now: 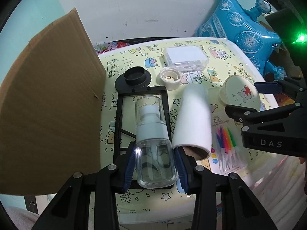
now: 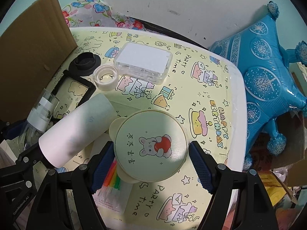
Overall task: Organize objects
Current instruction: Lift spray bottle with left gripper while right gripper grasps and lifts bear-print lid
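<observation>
Your left tool [image 1: 155,164] clamps the clear plastic pump bottle [image 1: 153,143] near the worktop's [image 2: 216,95] front edge. Your right tool [image 2: 150,164], marked "DAS", stands spread around the round cream tin [image 2: 151,145] bearing a mouse and Chinese characters; the tablecloth reads "HAPPY BIRTHDAY" and "PARTY time".

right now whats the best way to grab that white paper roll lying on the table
Grip the white paper roll across the middle of its round body, coming from above with the jaws set crosswise to its length. It lies on its side between the clear pump bottle and the round cream case, so both sides are crowded; the top is free. Squeeze gently, since it looks hollow.
</observation>
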`<action>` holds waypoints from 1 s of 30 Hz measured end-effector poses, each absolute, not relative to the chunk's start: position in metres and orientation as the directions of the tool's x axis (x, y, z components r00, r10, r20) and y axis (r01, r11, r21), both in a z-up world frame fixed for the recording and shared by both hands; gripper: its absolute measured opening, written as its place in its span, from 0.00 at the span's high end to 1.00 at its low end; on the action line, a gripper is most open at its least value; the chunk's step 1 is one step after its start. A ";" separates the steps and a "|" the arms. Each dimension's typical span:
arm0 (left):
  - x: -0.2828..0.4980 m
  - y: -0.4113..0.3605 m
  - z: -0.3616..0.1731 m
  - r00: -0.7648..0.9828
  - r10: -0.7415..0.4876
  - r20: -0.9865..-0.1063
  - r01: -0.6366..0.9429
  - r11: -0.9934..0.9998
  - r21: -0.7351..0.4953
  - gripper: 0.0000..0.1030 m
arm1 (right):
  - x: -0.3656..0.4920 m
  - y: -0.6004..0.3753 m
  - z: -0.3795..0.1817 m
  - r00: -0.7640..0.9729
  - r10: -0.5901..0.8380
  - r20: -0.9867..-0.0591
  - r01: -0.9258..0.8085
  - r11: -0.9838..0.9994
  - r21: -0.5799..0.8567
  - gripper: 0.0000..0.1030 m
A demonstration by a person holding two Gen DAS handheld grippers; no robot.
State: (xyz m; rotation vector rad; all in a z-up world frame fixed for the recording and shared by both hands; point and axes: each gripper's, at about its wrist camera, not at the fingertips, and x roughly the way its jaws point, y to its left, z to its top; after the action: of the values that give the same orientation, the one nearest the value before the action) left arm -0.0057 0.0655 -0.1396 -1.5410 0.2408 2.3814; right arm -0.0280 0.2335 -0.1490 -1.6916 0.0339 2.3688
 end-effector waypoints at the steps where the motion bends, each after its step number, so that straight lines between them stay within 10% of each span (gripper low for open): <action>1: -0.004 0.065 -0.136 -0.388 0.153 -0.909 -0.333 -0.943 -0.017 0.62 | -0.027 0.233 -0.147 -0.309 0.173 -0.935 -0.202 -0.973 -0.113 0.23; 30: 0.012 0.044 -0.060 -0.511 0.176 -0.841 -0.305 -0.952 -0.014 0.62 | -0.009 0.207 -0.065 -0.447 0.194 -0.873 -0.201 -0.973 -0.112 0.23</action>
State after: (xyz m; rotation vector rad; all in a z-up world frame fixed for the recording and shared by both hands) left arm 0.0116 0.0436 -0.0601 -1.3716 0.1955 2.5057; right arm -0.0088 0.2068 -0.0653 -1.5016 0.0113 2.4914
